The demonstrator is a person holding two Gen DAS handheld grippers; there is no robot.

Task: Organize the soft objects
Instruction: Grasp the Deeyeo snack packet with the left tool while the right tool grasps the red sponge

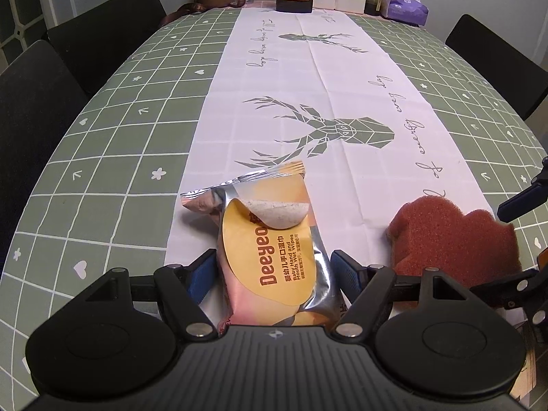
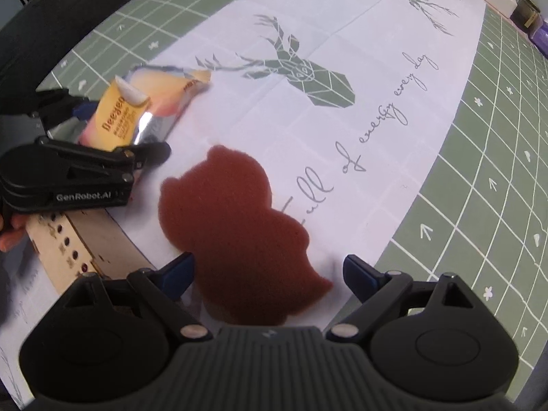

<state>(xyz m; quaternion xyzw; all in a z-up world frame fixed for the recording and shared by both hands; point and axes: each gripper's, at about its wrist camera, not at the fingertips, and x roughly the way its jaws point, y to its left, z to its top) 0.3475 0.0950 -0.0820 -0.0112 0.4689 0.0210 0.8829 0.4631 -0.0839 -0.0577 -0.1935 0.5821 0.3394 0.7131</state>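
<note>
I judge I'm at the pick-up step, both soft things still on the counter (image 1: 102,157). My left gripper (image 1: 274,274) straddles the wipes pack (image 1: 270,250) low in frame, fingers (image 1: 197,275) wide, apparently not pressing it. My right gripper (image 2: 267,274) brackets the brown sponge (image 2: 236,226) (bear-shaped), equally open. Next: close both gently.
</note>
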